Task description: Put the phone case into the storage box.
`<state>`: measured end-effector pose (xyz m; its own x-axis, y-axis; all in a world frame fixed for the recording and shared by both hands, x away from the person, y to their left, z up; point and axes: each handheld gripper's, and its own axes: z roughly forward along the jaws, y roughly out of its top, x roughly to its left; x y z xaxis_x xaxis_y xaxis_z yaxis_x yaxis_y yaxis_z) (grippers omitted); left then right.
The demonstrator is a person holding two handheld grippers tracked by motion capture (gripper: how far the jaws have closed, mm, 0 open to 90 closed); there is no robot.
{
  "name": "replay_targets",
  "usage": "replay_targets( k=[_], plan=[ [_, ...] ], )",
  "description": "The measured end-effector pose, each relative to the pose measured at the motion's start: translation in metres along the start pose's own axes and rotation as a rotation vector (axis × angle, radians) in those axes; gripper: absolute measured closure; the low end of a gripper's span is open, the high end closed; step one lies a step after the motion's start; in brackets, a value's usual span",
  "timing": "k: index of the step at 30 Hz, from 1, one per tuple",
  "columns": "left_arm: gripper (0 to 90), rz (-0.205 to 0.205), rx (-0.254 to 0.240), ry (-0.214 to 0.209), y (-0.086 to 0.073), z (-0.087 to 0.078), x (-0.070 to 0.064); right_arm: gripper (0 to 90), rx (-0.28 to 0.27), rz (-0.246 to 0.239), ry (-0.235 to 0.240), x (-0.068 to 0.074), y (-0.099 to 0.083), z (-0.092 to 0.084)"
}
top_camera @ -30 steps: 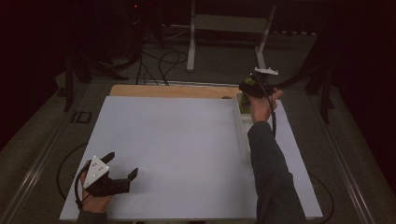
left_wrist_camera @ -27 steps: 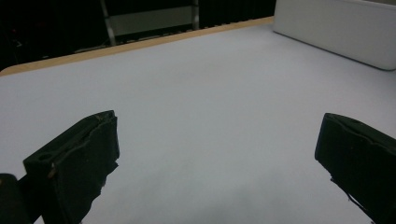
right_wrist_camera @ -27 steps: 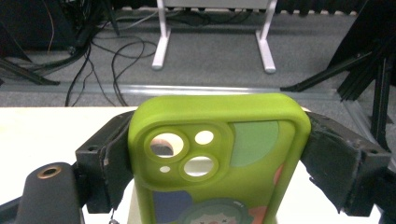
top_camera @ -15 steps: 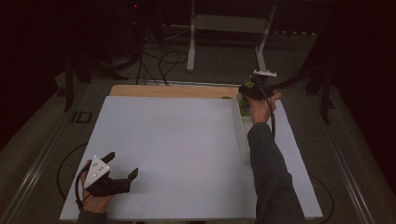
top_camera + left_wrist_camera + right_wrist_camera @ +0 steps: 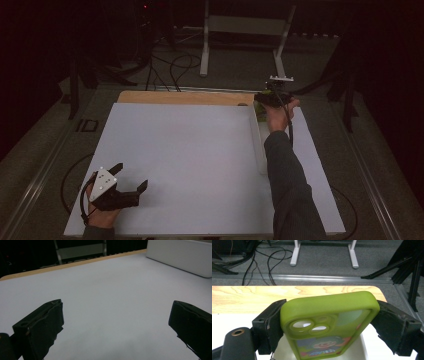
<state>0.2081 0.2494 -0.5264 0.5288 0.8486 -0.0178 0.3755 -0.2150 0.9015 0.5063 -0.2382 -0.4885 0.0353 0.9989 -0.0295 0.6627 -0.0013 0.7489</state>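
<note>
Case: we see a green phone case (image 5: pixel 329 322) clamped across its width in the right gripper view, its long axis running along the jaws, away from the camera and up, its far short end raised against the wooden table edge (image 5: pixel 249 296).
Case face: the side with the camera cut-outs and a cartoon clown print looks back at us, the cut-outs lying toward the left jaw.
Where: in the high view we find the case (image 5: pixel 261 102) at the table's far right, over the far end of a white tray (image 5: pixel 260 150).
Right gripper (image 5: pixel 328 322): both jaws press on the case's long edges, shut on it as far as its width allows; a white tray wall (image 5: pixel 363 345) shows just beneath.
Left gripper (image 5: pixel 131 176): we see it resting at the near left of the white board (image 5: pixel 185 150), held in the hand (image 5: pixel 102 212).
Left jaws: spread wide apart with bare board between them in the left gripper view (image 5: pixel 116 322), gripping nothing.
</note>
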Motion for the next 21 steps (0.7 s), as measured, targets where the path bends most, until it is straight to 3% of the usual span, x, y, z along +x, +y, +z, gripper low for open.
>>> replay_targets(
  k=[3, 8, 21],
  plan=[
    [0.3, -0.003, 0.000, 0.001, -0.0002, -0.0001, 0.0004, 14.7, 0.014, -0.008, 0.005, 0.0012, 0.0020, 0.0011],
    [0.3, -0.003, -0.003, 0.002, -0.0002, -0.0006, 0.0006, 13.2, 0.020, 0.041, 0.052, -0.0016, 0.0046, 0.0037],
    [0.3, -0.004, 0.001, 0.003, -0.0004, -0.0005, 0.0010, 11.0, 0.026, 0.032, 0.082, -0.0055, 0.0056, 0.0072]
  ],
)
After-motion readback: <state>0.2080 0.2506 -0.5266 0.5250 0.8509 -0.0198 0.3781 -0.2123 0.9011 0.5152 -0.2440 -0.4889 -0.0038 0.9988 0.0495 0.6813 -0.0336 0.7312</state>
